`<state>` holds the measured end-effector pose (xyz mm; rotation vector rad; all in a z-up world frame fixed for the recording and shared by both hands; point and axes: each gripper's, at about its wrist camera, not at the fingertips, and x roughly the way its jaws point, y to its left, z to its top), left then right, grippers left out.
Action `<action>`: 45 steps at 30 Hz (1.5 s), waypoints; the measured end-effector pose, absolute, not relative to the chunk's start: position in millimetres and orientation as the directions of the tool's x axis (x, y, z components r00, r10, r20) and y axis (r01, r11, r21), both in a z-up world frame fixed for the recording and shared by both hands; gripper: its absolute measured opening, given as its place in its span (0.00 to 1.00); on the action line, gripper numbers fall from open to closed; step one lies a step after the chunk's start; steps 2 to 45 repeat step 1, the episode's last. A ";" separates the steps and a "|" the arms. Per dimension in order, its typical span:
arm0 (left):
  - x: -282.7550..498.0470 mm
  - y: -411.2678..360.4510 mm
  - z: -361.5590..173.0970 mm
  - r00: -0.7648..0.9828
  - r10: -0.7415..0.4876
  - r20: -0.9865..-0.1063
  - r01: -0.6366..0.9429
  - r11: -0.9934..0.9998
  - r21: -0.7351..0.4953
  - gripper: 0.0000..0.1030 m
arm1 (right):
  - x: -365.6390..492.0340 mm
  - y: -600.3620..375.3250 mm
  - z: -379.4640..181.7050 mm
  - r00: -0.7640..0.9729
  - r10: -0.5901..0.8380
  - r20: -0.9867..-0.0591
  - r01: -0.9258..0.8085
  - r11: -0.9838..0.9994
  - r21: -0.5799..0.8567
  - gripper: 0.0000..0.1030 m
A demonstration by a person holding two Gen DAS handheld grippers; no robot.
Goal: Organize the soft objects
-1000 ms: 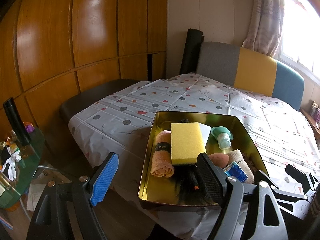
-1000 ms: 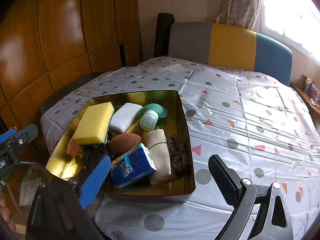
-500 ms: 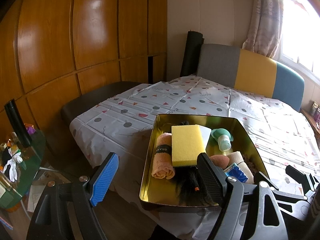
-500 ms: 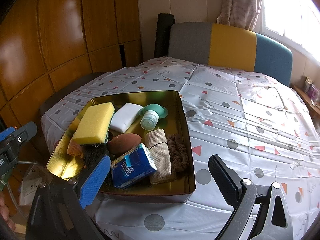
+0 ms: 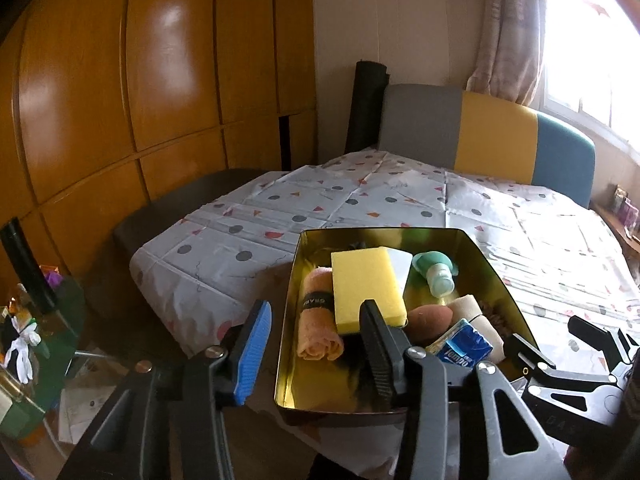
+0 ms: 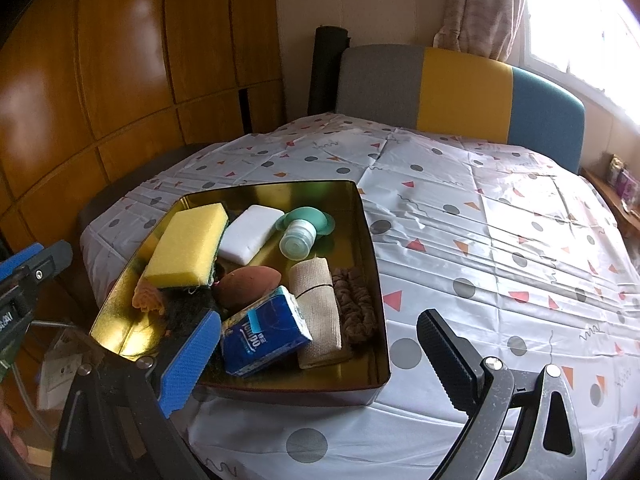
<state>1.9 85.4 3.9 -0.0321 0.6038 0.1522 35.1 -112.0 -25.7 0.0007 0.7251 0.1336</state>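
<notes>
Gold tin [image 6: 372, 272] keeps its sponge [image 6: 186, 246] and tissues [image 6: 264, 334]; only the left gripper [image 5: 316, 344] drifted slightly. Right gripper [image 6: 316, 360] likewise gapes empty, so nothing is sorted.

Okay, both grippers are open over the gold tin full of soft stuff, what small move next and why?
Hard to call: every soft thing lies in the tin, which fits either sorting in or out. Both grippers, left and right, hang open, empty; probably just steady the right over the tissue pack.
</notes>
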 end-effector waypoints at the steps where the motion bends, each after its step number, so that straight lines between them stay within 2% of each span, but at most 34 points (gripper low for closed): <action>1: 2.7 85.3 3.4 0.811 0.126 -0.572 -0.146 0.989 0.011 0.45 | 35.1 -112.8 -25.6 0.741 0.121 -0.660 -0.120 0.992 0.047 0.96; 45: 2.7 85.3 3.4 0.811 0.126 -0.572 -0.146 0.989 0.011 0.45 | 35.1 -112.8 -25.6 0.741 0.121 -0.660 -0.120 0.992 0.047 0.96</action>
